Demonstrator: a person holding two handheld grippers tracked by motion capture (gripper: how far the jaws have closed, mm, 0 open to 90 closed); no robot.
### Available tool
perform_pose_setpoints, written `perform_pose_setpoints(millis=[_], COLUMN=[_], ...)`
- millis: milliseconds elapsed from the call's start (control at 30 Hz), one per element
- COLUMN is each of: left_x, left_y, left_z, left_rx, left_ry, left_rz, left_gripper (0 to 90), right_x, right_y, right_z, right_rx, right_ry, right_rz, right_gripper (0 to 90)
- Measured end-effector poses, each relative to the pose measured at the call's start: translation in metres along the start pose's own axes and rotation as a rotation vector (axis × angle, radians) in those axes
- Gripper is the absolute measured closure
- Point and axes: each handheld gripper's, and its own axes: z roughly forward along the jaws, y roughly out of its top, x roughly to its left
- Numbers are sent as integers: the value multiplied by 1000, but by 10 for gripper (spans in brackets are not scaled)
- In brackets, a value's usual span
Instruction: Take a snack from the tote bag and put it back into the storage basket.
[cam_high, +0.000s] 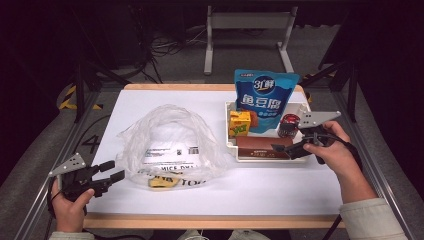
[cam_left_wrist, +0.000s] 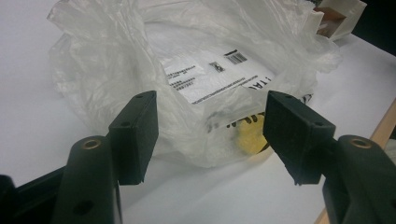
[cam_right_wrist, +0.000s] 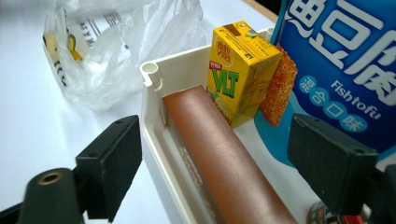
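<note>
Landmark: white tray (cam_high: 231, 142), right of centre on the white table (cam_high: 260, 185).

- Left gripper (cam_high: 114, 171): near edge, well left of the tray. Jaws apart, empty, aimed at the bag.
- Plastic bag (cam_high: 167, 145): just left of the tray, lying crumpled, mouth toward the near side. Thin translucent film, printed label and yellow mark on the underside. Likely very light, limp, slippery; no fixed shape. Best taken by pinching a doubled fold at the near rim, close to where the left gripper view shows the jaws framing it.
- Right gripper (cam_high: 280, 148): at the tray's near right corner. Jaws apart, empty, straddling the tray's near wall and the brown bar.
- Brown bar (cam_right_wrist: 219, 154): inside the tray, flat along the near wall. Long, smooth wrapper; probably firm, moderately light, a little slick. Grip across the narrow width, near the middle.
- Yellow drink carton (cam_right_wrist: 240, 70): inside the tray, upright, behind the bar's left end. Stiff card, crushable under hard squeeze; hold on the flat sides.
- Small red item (cam_high: 289, 122): inside the tray, right side; too small to identify.
- Blue snack pouch (cam_high: 264, 100): far side of the tray, upright, leaning back. Soft, puffy, glossy; hold at the top seam.
</note>
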Motion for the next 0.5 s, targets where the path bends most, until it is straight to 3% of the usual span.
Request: perform_pose_setpoints(millis=[233,500], left_x=[0,-2], left_y=[-5,-5], left_z=[-5,-7], left_rx=[-14,-16], left_ry=[4,-4], left_rz=[-7,13], left_gripper=[364,347], right_x=[15,28], right_y=[-17,-44], right_z=[-20,-34], right_rx=[-52,-65], right_ry=[-75,-114], right_rz=[70,128], right_gripper=[183,183])
